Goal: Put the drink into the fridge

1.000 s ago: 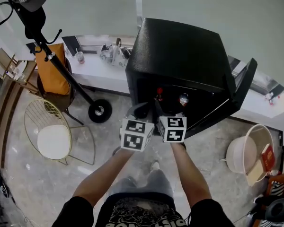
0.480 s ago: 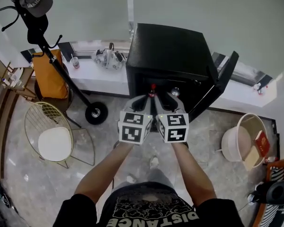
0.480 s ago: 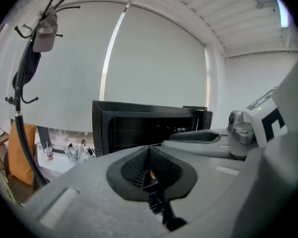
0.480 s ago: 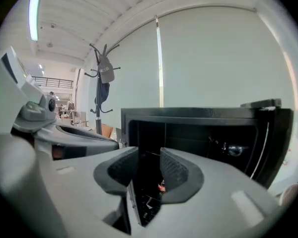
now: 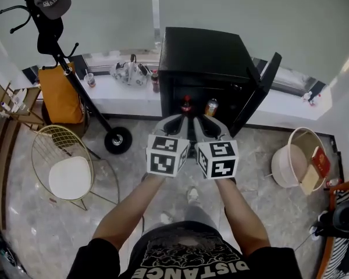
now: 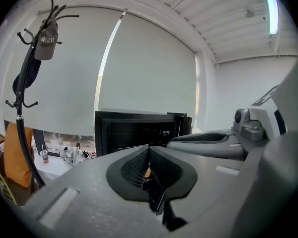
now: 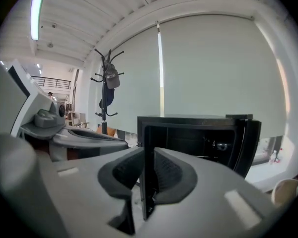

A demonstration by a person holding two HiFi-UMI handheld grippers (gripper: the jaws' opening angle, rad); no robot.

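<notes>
The left gripper is hovering in front of the fridge with its jaws pressed together and nothing in them. At twelve o'clock from it, a red-capped bottle is standing upright on the fridge shelf. A can is standing just beside the bottle at three o'clock, so the drink is already sitting inside, apart from both grippers. The right gripper is hanging just beside the left, and its jaws have just been closing to a thin slit with nothing between them. The door is standing open at about two o'clock from the right gripper, long edge upright, hinged on the fridge's right side. Shutting it is looking like the remaining step, with the right hand sitting nearer and needing to sweep the door toward ten o'clock
</notes>
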